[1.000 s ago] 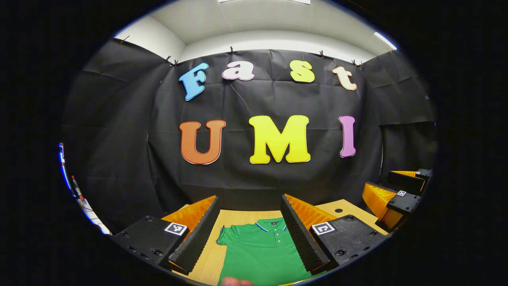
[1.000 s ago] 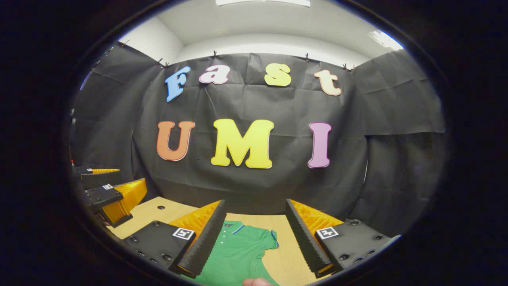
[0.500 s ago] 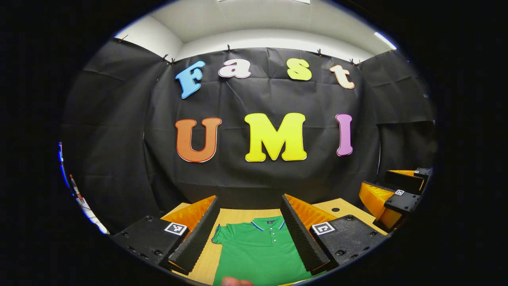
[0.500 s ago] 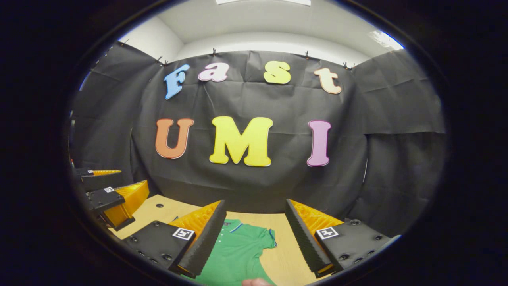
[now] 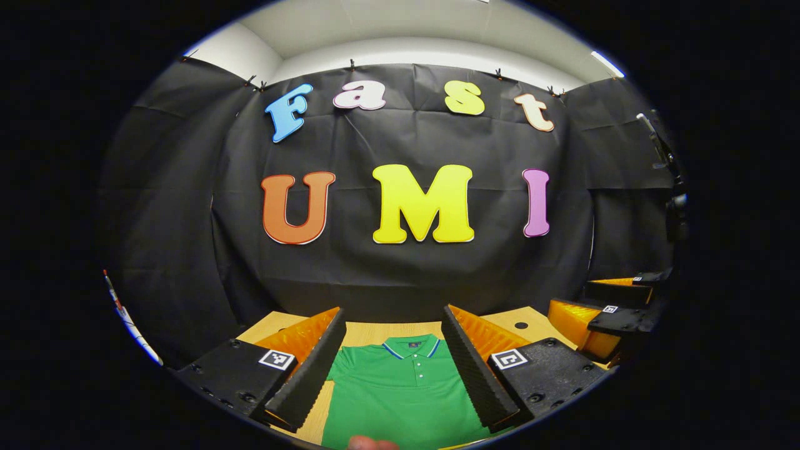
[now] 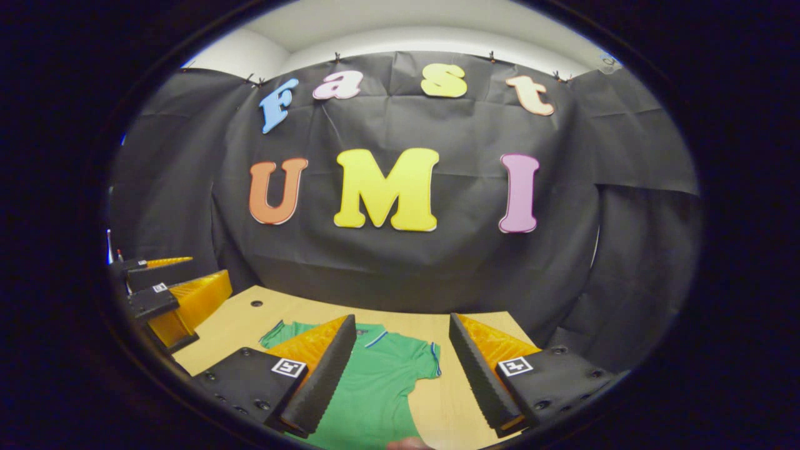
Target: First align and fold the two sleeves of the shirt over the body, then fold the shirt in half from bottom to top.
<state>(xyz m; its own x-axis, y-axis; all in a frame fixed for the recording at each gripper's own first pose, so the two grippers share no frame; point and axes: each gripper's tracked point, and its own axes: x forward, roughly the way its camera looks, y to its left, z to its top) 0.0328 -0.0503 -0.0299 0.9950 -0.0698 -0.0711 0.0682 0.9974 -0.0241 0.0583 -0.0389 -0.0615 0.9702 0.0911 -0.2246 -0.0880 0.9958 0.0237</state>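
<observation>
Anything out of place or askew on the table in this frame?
Nothing stands out. The green polo shirt lies flat on the wooden table, collar toward the wall, sleeves still spread. Both tongs, left and right, hang open above it.

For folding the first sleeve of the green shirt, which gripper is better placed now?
Probably right: the right gripper has the green polo shirt's sleeve between its open jaws; the left gripper frames the collar.

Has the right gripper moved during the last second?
Yes. In the right gripper view the black cloth wall sits lower and more wooden table shows: the right gripper tilted downward.
</observation>
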